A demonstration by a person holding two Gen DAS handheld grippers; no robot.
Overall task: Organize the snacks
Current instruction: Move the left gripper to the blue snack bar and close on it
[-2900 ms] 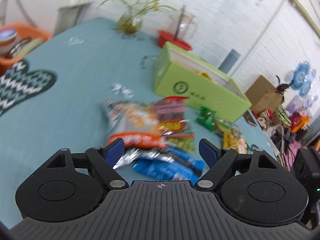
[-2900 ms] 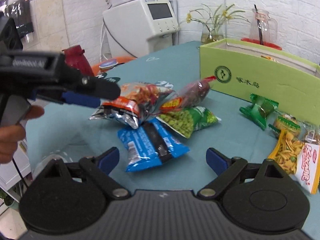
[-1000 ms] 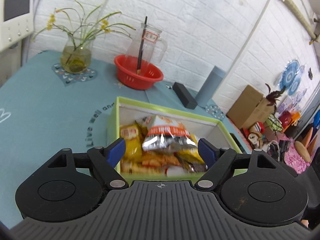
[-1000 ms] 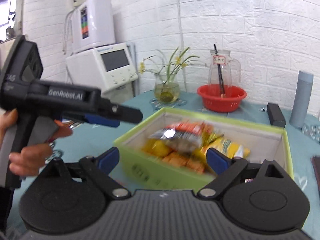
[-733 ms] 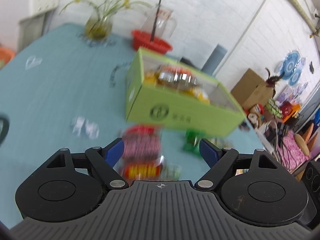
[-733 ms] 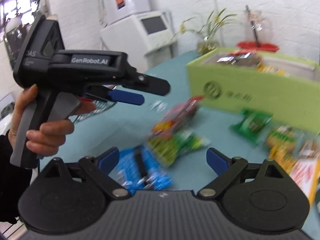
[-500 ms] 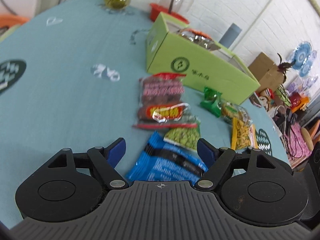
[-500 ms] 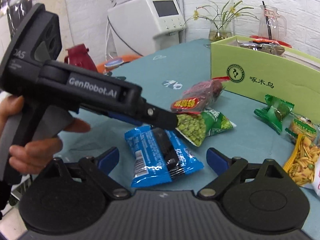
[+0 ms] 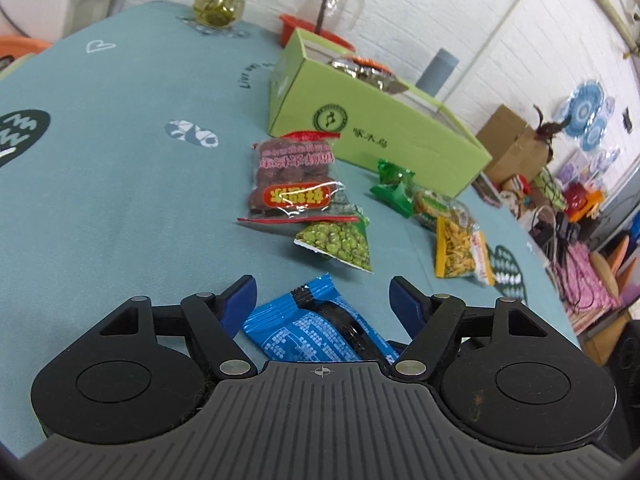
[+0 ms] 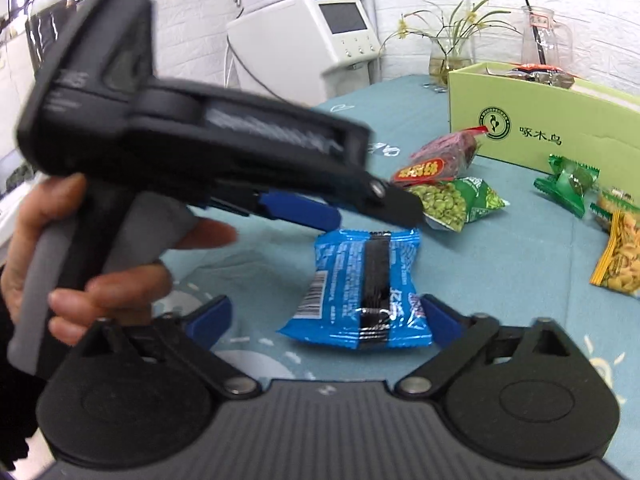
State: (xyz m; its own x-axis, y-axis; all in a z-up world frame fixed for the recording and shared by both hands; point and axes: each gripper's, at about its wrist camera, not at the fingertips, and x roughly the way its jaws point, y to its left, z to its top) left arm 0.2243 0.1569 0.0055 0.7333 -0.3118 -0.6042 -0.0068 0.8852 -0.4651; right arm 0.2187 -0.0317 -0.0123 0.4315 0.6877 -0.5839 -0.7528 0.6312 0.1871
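Observation:
A blue snack packet point(image 9: 320, 332) lies on the teal tablecloth, between the open fingers of my left gripper point(image 9: 322, 294). It also shows in the right wrist view point(image 10: 360, 288), just beyond my open, empty right gripper point(image 10: 326, 318). Farther off lie a red-brown date bag point(image 9: 294, 180), a green pea bag point(image 9: 340, 240), a small green packet point(image 9: 394, 188) and a yellow snack bag point(image 9: 460, 248). The green box point(image 9: 384, 120) behind them holds several snack bags.
The left gripper's body point(image 10: 180, 148), held by a hand, crosses the right wrist view above the blue packet. A vase point(image 9: 216, 12), a red bowl with a jug point(image 9: 320, 28) and a grey cylinder point(image 9: 438, 70) stand beyond the box. A white appliance point(image 10: 312, 40) stands at the table's far side.
Both grippers swung from above the box, where the orange bag now lies, back down to the table. My left gripper has lowered over the blue packet.

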